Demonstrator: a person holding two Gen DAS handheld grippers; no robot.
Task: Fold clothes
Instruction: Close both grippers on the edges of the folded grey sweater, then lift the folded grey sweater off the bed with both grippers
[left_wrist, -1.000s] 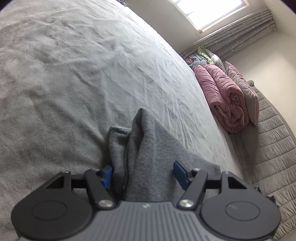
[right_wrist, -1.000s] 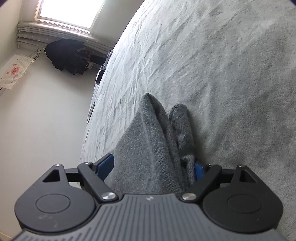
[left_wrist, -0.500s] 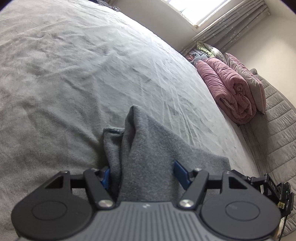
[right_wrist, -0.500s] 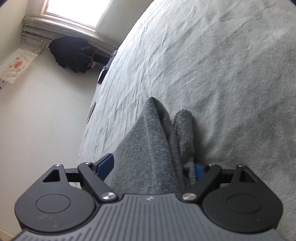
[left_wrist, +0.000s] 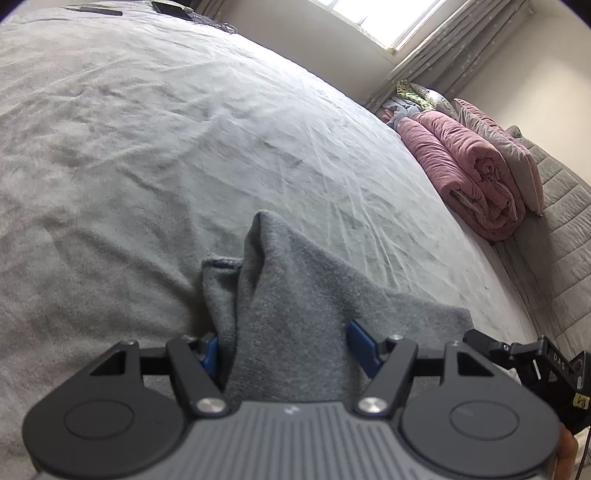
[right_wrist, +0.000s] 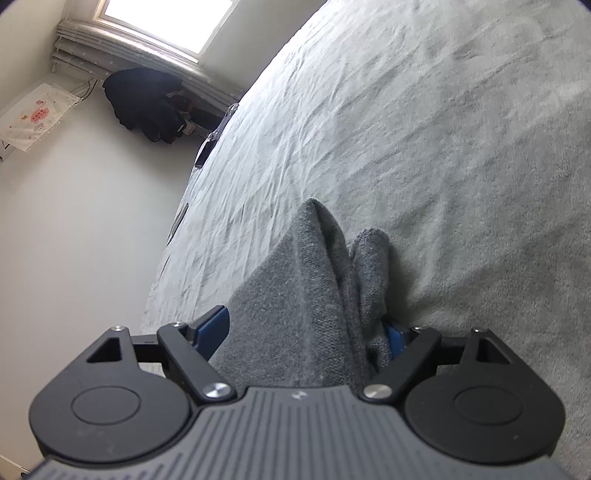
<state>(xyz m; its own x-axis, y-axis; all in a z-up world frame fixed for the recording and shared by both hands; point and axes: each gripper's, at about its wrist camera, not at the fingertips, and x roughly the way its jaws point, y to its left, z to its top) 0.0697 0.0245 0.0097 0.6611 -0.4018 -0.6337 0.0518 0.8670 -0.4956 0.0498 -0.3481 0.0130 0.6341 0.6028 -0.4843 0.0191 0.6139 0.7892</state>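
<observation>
Over a wide grey bedspread (left_wrist: 155, 155), the left wrist view looks along the left gripper (left_wrist: 290, 345). A bunch of grey knit garment (left_wrist: 295, 306) rises between its blue pads (left_wrist: 364, 345); one fold stands up to a peak and a hemmed edge droops to the left of it. The jaws stand partly apart with the cloth filling the gap and pressed against both pads, so they have hold of the garment. To the right the cloth runs off level toward a black part of the other gripper (left_wrist: 532, 360), which shows at the frame's edge. Far across the bed lies a rolled pink quilt (left_wrist: 469, 173), touching a grey pillow (left_wrist: 506, 151) behind it, with a quilted grey mat (left_wrist: 561, 236) just beside them. A curtain (left_wrist: 447, 48) hangs under a bright window (left_wrist: 384, 18).

From the right wrist view, the right gripper (right_wrist: 308, 334) has the same garment (right_wrist: 310, 291) between its pads: a broad fold peaks in front, and a narrower rolled edge lies to its right. The jaws are partly closed on the cloth, which covers most of the right pad; the left pad (right_wrist: 210, 328) shows clear. Beneath lies the bedspread (right_wrist: 443, 129). Beyond its far edge a dark heap of clothing (right_wrist: 147, 103) sits against the wall below a window (right_wrist: 166, 18), and a white printed cloth (right_wrist: 33, 114) hangs on the wall.
</observation>
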